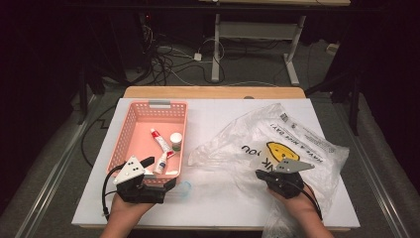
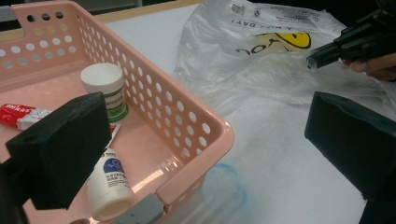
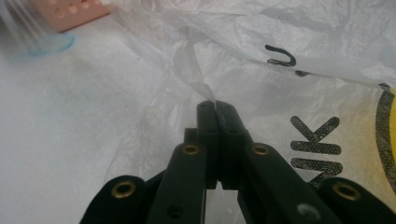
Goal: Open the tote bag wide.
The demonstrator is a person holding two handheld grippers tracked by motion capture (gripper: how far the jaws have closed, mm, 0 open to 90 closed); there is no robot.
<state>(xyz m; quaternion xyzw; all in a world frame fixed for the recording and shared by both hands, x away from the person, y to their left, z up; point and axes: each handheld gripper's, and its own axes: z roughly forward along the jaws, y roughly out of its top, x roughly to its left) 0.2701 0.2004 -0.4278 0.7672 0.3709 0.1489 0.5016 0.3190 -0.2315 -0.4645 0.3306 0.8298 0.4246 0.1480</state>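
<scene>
the table [image 1: 218, 111] is seen from above and forward in the high view. the pink basket [image 2: 187, 116] is viewed closely by the left gripper view, the plastic bag [image 3: 327, 70] closer still by the right; both are shared with the high view.

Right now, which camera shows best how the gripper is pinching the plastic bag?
The right gripper view: the right gripper has its jaws shut on a fold of the plastic bag. The high view shows the whole bag spread on the table, the pinch hidden. The left gripper view shows the bag farther off.
</scene>
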